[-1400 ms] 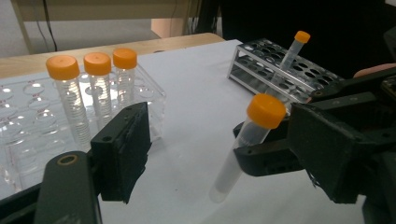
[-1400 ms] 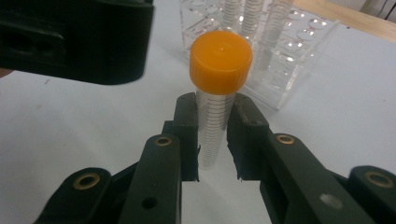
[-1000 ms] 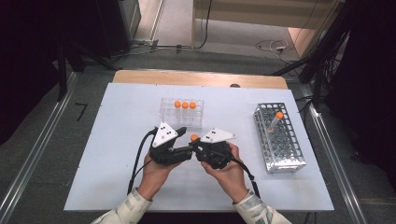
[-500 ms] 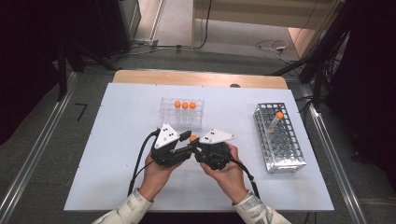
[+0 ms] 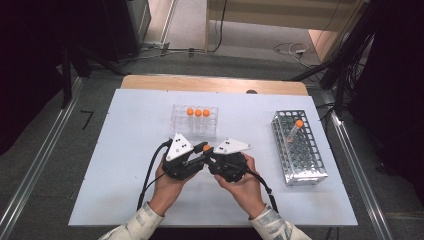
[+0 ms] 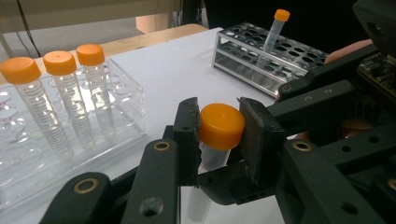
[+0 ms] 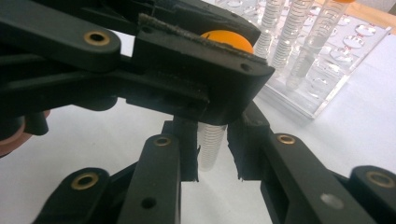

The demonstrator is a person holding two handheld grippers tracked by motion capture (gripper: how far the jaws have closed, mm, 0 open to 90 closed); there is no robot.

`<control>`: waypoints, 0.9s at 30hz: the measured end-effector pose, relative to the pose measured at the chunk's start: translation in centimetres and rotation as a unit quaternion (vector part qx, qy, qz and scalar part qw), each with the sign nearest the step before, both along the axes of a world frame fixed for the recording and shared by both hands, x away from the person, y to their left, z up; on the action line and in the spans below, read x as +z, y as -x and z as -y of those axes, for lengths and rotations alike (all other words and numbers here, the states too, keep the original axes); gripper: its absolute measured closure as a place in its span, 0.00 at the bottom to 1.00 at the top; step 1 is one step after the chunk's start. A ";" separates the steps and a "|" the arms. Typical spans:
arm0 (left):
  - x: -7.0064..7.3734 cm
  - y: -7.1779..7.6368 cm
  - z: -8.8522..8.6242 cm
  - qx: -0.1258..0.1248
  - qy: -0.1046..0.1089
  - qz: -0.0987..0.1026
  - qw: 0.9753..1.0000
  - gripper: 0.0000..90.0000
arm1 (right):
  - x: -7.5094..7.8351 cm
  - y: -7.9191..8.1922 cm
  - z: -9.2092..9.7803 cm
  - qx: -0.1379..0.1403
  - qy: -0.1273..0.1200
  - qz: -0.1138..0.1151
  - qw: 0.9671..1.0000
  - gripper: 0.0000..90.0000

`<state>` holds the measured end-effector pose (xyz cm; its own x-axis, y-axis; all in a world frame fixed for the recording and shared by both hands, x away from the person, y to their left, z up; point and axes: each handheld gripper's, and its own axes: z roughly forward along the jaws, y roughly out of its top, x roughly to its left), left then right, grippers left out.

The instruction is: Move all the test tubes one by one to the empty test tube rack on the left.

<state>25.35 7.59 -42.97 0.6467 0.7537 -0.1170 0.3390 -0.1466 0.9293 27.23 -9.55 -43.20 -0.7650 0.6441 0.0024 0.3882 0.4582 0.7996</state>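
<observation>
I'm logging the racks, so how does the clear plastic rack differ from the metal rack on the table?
The clear plastic rack is see-through and holds three orange-capped tubes standing upright in a row; the metal rack is silvery mesh and holds one orange-capped tube, which leans. The clear rack sits mid-table, the metal one towards the right edge. Both rest on the white table.

No legible text — unreadable tube graduations

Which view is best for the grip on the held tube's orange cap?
Left gripper view: the left gripper jaws clamp the orange cap on both sides. Right gripper view shows a sliver of cap above the tube body. High view: a small orange dot.
</observation>
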 end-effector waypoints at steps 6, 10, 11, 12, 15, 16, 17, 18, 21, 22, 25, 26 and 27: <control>0.1 -0.3 -0.4 0.010 0.006 -0.002 1.000 0.77 | 0.2 0.1 0.1 0.012 -0.017 -0.009 1.000 0.42; 0.2 -0.8 -1.2 0.021 0.016 -0.008 1.000 0.77 | 0.4 0.0 0.7 0.004 -0.024 -0.004 1.000 0.33; 0.3 -1.0 -1.4 0.025 0.018 -0.010 0.999 0.77 | 0.5 -0.1 0.9 0.004 -0.027 -0.006 1.000 0.32; 0.4 -1.1 -1.7 0.030 0.023 -0.011 0.999 0.77 | 0.6 -0.2 1.2 0.003 -0.030 -0.006 1.000 0.32; 0.7 -1.5 -2.5 0.043 0.027 -0.015 0.999 0.77 | 0.7 -0.3 1.9 -0.002 -0.035 -0.008 0.999 0.31; 0.7 -1.6 -2.8 0.047 0.027 -0.015 0.998 0.77 | 0.7 -0.4 2.1 -0.005 -0.035 -0.009 0.999 0.31; 0.8 -1.7 -3.0 0.051 0.029 -0.015 0.998 0.77 | 0.6 -0.4 2.4 -0.005 -0.035 -0.011 0.999 0.31; 0.9 -1.8 -3.2 0.055 0.029 -0.015 0.998 0.77 | 0.5 -0.5 2.5 -0.007 -0.033 -0.012 0.999 0.31; 1.4 -2.2 -3.7 0.066 0.028 -0.013 0.997 0.77 | 0.4 -0.6 3.1 -0.013 -0.031 -0.010 0.999 0.30; 1.6 -2.4 -3.9 0.070 0.028 -0.012 0.997 0.77 | 0.4 -0.7 3.3 -0.015 -0.030 -0.012 0.999 0.30; 2.2 -2.9 -4.3 0.081 0.025 -0.008 0.996 0.77 | 0.3 -0.9 3.8 -0.021 -0.027 -0.010 0.999 0.29; 2.5 -3.2 -4.5 0.086 0.026 -0.007 0.996 0.77 | 0.2 -1.0 4.0 -0.024 -0.027 -0.010 0.999 0.29; 2.6 -3.4 -4.7 0.090 0.027 -0.006 0.996 0.77 | 0.2 -1.1 4.1 -0.027 -0.028 -0.011 0.999 0.29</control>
<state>28.73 12.27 -40.33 0.4993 0.8501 -0.1674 0.3670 -0.0325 0.9296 28.32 -13.70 -42.99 -0.7282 0.6831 0.0550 0.4285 0.3913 0.8144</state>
